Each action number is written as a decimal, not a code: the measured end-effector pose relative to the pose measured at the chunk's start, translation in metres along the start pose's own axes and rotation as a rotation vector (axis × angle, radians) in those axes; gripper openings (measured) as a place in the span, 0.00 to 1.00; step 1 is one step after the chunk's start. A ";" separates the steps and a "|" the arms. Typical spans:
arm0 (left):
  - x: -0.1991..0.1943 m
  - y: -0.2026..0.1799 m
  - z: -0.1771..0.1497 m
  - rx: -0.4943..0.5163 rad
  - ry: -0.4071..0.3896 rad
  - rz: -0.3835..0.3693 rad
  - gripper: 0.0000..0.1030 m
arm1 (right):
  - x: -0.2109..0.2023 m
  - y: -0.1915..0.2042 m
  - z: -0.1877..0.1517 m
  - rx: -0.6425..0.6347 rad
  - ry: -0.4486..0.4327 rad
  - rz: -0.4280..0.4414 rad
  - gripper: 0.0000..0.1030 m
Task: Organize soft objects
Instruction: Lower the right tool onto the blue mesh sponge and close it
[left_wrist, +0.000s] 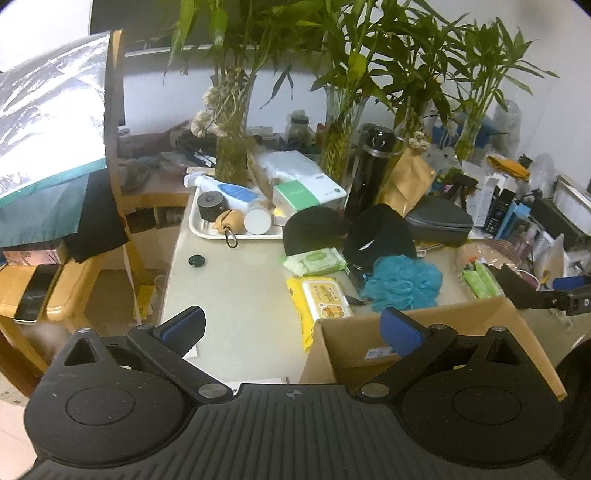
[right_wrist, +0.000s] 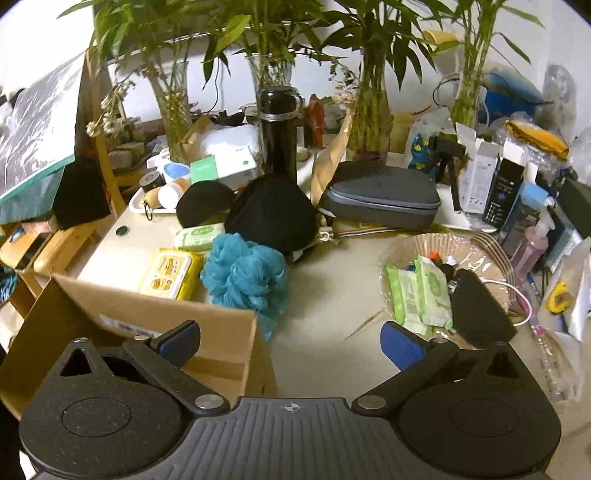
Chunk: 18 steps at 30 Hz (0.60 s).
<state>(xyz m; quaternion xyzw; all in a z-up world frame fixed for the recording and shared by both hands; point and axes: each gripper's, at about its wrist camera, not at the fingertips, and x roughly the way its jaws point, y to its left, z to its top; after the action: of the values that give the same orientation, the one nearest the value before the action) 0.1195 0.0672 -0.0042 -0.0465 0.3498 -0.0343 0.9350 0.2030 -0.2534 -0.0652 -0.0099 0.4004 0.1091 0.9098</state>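
The tabletop (left_wrist: 236, 314) is bare at its near left, in front of the left claw (left_wrist: 291, 328); clutter crowds the back and right. Both claws gape wide and hold nothing. The blue bath puff (right_wrist: 245, 273) lies ahead and left of the right claw (right_wrist: 290, 341), just beyond the cardboard box (right_wrist: 147, 314), touching a black cap (right_wrist: 273, 218). A yellow wipes pack (right_wrist: 170, 273) lies beside the puff, its long side running away from the box.
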 end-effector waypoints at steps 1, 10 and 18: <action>0.004 0.003 0.001 -0.010 0.005 -0.005 1.00 | 0.003 -0.002 0.002 0.007 -0.002 0.004 1.00; 0.035 0.027 0.012 -0.087 0.010 -0.001 1.00 | 0.032 -0.009 0.017 -0.003 -0.024 0.075 1.00; 0.068 0.041 0.013 -0.081 0.001 0.066 1.00 | 0.071 -0.017 0.034 0.022 -0.014 0.165 1.00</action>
<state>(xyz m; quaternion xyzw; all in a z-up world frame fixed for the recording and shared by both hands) 0.1809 0.1023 -0.0435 -0.0726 0.3527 0.0105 0.9328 0.2773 -0.2530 -0.0952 0.0341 0.3945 0.1795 0.9006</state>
